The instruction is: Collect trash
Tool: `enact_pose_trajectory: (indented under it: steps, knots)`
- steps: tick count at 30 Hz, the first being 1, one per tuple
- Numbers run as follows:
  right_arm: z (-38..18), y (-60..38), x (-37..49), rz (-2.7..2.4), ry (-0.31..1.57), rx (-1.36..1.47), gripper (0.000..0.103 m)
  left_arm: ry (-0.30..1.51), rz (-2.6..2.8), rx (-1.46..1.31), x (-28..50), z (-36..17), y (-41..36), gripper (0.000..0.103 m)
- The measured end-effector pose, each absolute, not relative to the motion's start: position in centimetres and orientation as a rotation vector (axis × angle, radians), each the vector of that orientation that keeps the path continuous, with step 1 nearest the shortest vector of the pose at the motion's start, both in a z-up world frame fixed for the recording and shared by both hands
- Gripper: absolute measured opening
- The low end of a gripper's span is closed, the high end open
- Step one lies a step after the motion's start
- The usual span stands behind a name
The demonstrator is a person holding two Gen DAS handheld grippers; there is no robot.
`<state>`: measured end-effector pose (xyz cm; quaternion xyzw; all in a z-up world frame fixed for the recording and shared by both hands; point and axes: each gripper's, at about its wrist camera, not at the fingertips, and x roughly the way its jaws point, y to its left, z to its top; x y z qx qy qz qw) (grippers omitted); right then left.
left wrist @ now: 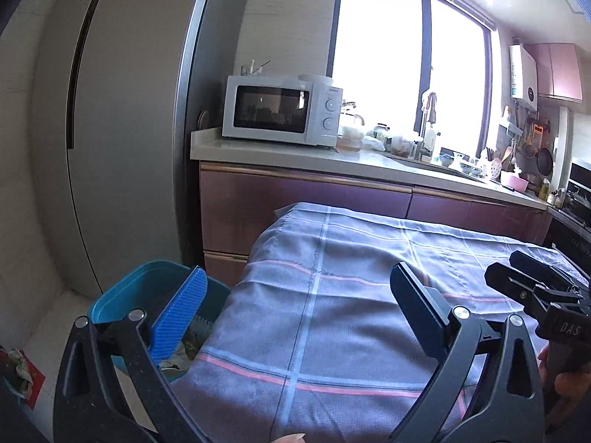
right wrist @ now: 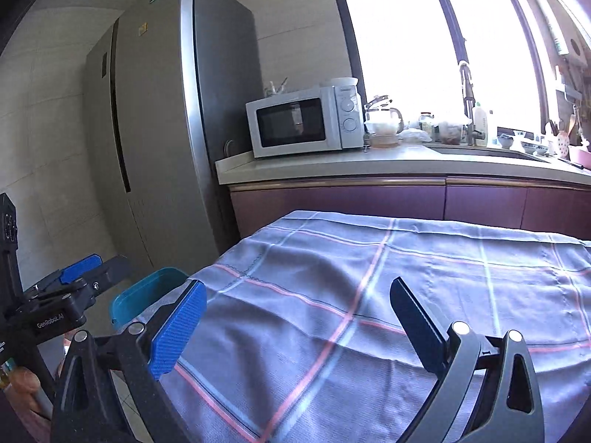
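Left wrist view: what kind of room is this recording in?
A home kitchen, most likely: a microwave on a countertop, a tall fridge beside it, and a sink tap under the window.

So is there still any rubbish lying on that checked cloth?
No, the checked cloth lies bare, while scraps sit inside the teal bin beside it.

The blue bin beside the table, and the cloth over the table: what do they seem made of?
Blue bin: probably moulded plastic, going by its smooth, slightly glossy walls and rounded rim. Cloth: looks like woven fabric, matte, with soft folds and a checked pattern of pink and pale lines.
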<state>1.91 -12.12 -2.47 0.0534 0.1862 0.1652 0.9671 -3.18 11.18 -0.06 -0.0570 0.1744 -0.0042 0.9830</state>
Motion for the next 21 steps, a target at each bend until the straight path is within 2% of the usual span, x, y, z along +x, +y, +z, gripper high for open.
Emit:
enact_pose_trajectory:
  steps: [21]
  knots:
    - [-2.0,-17.2,-2.2,0.165,0.267,0.145,0.096,0.237,-0.064,-0.028,-5.8,1.1,5.5,0.098]
